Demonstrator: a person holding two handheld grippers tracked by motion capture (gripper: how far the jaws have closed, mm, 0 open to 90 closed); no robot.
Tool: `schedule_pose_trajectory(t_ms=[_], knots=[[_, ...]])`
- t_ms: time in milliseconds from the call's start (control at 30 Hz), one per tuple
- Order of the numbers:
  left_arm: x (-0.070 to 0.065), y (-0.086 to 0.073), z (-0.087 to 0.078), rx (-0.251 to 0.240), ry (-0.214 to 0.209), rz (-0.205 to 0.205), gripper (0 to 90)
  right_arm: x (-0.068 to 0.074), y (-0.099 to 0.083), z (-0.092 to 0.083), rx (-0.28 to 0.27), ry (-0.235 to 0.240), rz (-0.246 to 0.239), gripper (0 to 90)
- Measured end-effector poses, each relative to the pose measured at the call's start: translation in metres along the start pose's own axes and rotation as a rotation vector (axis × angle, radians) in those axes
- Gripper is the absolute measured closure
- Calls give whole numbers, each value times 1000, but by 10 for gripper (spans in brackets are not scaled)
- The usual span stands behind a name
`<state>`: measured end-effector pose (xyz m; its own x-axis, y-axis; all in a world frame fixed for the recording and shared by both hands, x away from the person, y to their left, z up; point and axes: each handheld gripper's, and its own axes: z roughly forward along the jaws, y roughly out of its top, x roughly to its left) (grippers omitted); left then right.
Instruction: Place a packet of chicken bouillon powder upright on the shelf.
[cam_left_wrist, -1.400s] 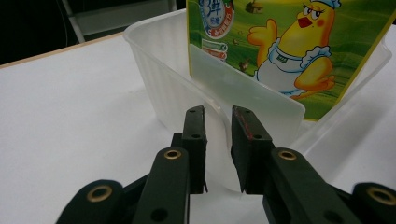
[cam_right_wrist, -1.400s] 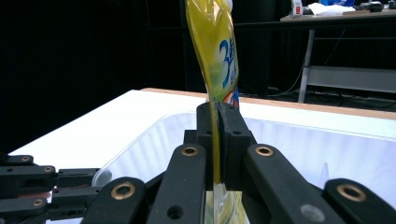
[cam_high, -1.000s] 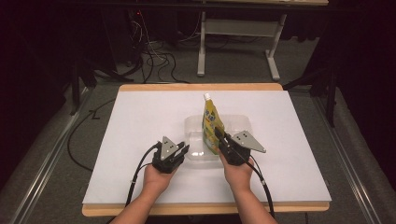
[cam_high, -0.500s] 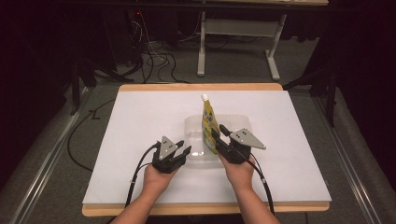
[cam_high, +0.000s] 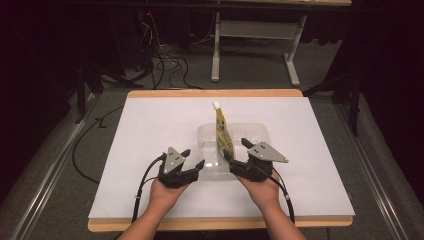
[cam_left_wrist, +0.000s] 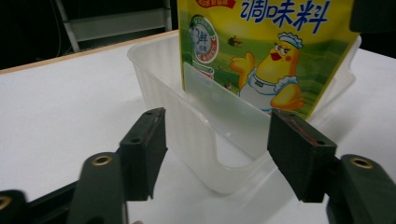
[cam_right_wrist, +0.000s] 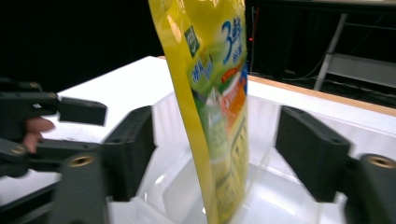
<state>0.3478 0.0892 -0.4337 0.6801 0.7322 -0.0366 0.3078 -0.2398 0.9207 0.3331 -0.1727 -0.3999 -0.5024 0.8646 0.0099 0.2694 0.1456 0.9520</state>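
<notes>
A yellow seasoning pouch (cam_high: 224, 135) with a white cap stands nearly upright in a clear plastic container (cam_high: 206, 136) at the middle of the white table. My right gripper (cam_high: 236, 150) is open at the container's near right side. In the right gripper view its jaws stand either side of the pouch (cam_right_wrist: 215, 93) with gaps on both sides. My left gripper (cam_high: 194, 159) is open at the container's near left corner. In the left gripper view that corner of the container (cam_left_wrist: 187, 140) lies between the jaws, with the pouch (cam_left_wrist: 261, 56) behind it.
The white table top (cam_high: 150, 125) has a wooden edge (cam_high: 215, 93) at the back. Beyond it are a desk frame (cam_high: 255, 30) and cables (cam_high: 165, 65) on the floor. The left gripper (cam_right_wrist: 46, 116) appears at the left of the right gripper view.
The pouch has swung from a rightward lean to nearly upright, its cap shifting slightly left. The right gripper has drawn back a little toward the person. The left gripper has barely moved.
</notes>
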Motion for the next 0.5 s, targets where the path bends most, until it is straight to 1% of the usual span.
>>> schedule_pose_trajectory(t_ms=[133, 167, 267, 333, 400, 467, 500], knots=[[1, -2, -10, 5, -1, 1, 340, -1, -6, -16, 12, 25, -10, 250], [2, -3, -13, 8, 0, 3, 335, -2, -8, -20, 13, 29, -6, 249], [5, -3, -21, 13, 11, 2, 315, -10, -13, -36, 11, 32, -2, 242], [10, -4, -27, 12, 22, -5, 306, -19, -16, -48, 11, 16, -4, 239], [16, -6, -34, 21, 35, -8, 300, -31, -19, -62, 8, -10, -6, 238], [25, -9, -45, 27, 49, -16, 299, -46, -24, -75, 7, -42, -1, 238], [30, -11, -50, 33, 58, -16, 299, -55, -28, -83, 10, -64, 5, 238]])
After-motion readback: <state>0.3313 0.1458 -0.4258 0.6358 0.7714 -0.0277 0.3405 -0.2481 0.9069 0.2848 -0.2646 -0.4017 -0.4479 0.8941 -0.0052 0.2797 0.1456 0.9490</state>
